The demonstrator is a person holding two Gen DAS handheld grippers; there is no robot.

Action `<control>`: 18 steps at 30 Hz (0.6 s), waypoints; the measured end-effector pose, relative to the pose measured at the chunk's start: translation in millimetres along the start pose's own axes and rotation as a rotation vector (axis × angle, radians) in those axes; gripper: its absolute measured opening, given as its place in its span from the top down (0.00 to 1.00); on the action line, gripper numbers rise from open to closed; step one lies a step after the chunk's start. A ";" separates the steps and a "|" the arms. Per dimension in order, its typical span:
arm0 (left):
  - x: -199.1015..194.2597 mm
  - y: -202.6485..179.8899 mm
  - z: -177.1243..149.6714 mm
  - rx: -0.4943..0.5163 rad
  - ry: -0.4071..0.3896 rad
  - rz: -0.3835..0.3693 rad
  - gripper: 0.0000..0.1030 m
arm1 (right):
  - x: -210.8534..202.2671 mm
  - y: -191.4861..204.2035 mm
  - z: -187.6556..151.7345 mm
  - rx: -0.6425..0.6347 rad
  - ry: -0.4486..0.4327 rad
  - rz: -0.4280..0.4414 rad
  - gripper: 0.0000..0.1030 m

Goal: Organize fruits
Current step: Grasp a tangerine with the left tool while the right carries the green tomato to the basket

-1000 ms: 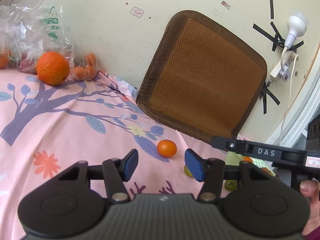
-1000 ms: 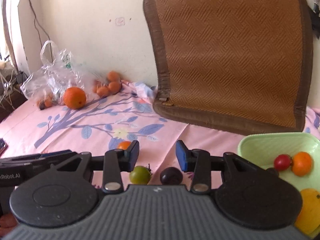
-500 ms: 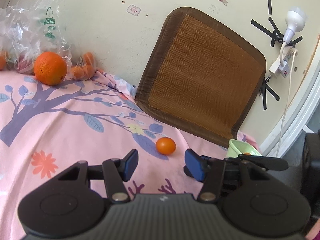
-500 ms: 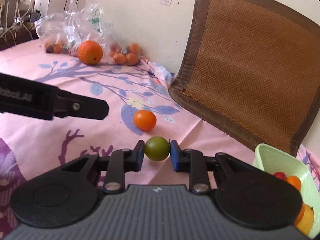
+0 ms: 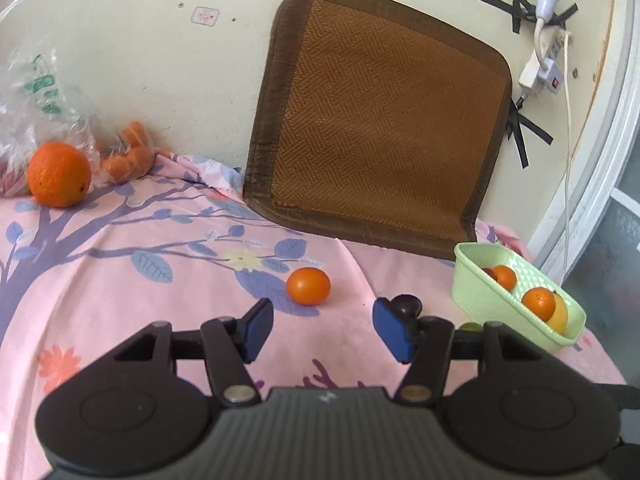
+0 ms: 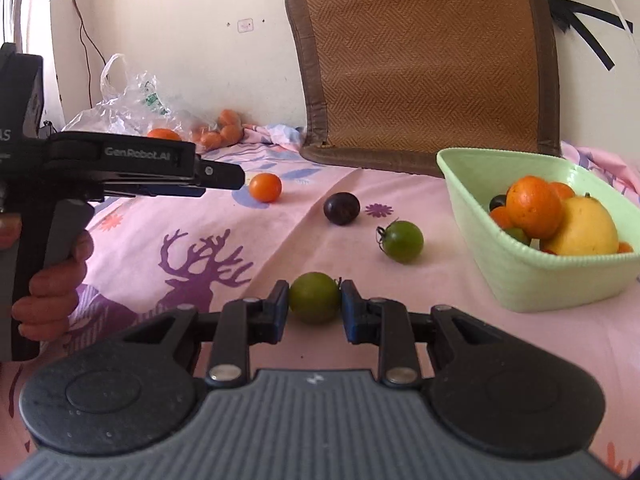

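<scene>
Pink floral cloth, fruit half sorted.
Right gripper (image 6: 315, 307) clamps a green fruit (image 6: 315, 297), basket (image 6: 520, 276) next; left gripper (image 5: 322, 325) gapes wide, empty.

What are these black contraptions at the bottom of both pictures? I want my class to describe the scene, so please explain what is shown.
They are handheld grippers, one per hand, each with a camera looking along its two fingers. The right gripper has shut on a green fruit. The left gripper is open and empty; the right view shows it from the side. On the pink cloth lie a small orange fruit, a dark plum and a green tomato. A green basket already holds fruit.
</scene>
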State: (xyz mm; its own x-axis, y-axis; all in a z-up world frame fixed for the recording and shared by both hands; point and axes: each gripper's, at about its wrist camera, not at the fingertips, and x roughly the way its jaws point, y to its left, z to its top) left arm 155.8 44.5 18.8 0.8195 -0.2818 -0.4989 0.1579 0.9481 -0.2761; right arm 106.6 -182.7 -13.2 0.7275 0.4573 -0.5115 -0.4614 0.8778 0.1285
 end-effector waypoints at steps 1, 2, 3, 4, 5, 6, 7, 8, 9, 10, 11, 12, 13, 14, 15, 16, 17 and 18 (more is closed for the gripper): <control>5.1 -2.1 3.3 0.028 0.008 0.011 0.43 | 1.8 0.0 0.1 0.004 0.008 0.009 0.70; 11.7 -4.4 6.8 0.055 0.018 0.025 0.42 | 1.3 -0.4 -0.4 0.003 0.013 0.013 0.70; 18.4 -5.2 9.9 0.071 0.031 0.031 0.42 | 0.9 0.4 -0.7 0.002 0.013 0.013 0.70; 25.2 -5.9 12.5 0.085 0.042 0.039 0.42 | 0.6 0.5 -1.1 0.004 0.013 0.014 0.70; 31.7 -6.9 14.4 0.101 0.050 0.053 0.42 | 0.1 0.0 -1.4 0.008 0.012 0.016 0.70; 37.8 -7.9 15.5 0.115 0.057 0.066 0.42 | 0.0 -0.7 -1.3 0.012 0.012 0.018 0.70; 43.7 -8.5 16.4 0.127 0.066 0.076 0.42 | -0.4 -1.9 -2.0 0.014 0.012 0.019 0.70; 49.2 -9.2 17.1 0.137 0.075 0.079 0.45 | -0.5 -1.9 -2.1 0.014 0.012 0.020 0.70; 53.6 -10.2 16.6 0.144 0.084 0.078 0.52 | -0.4 -2.0 -2.0 0.015 0.012 0.020 0.70; 58.4 -11.3 15.3 0.151 0.098 0.079 0.57 | -0.6 -2.8 -2.2 0.017 0.012 0.022 0.70; 60.9 -12.5 14.0 0.157 0.103 0.097 0.66 | -0.8 -3.1 -2.3 0.020 0.012 0.023 0.70; 61.5 -12.4 13.6 0.156 0.106 0.110 0.69 | -0.8 -3.5 -2.2 0.022 0.012 0.025 0.69; 59.8 -10.6 13.8 0.144 0.103 0.095 0.69 | -0.7 -3.9 -2.2 0.023 0.013 0.027 0.69; 57.3 -8.9 13.6 0.133 0.103 0.078 0.69 | -0.7 -3.6 -2.1 0.021 0.013 0.026 0.69; 53.1 -8.7 12.4 0.128 0.098 0.072 0.70 | -0.6 -3.3 -1.9 0.018 0.013 0.024 0.69; 47.9 -9.4 10.2 0.122 0.093 0.060 0.70 | -0.7 -2.9 -1.8 0.014 0.012 0.022 0.70; 42.1 -11.6 6.9 0.121 0.092 0.043 0.70 | -2.2 -2.7 -1.8 0.013 0.005 0.019 0.70; 35.1 -15.3 2.8 0.124 0.091 0.028 0.70 | -4.8 -3.2 -1.9 0.016 -0.010 0.012 0.71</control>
State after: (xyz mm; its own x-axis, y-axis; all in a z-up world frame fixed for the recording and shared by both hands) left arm 183.6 20.5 7.8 0.7721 -0.2619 -0.5791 0.2074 0.9651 -0.1600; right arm 103.6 -188.0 -12.8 0.7270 0.4695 -0.5010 -0.4622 0.8742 0.1486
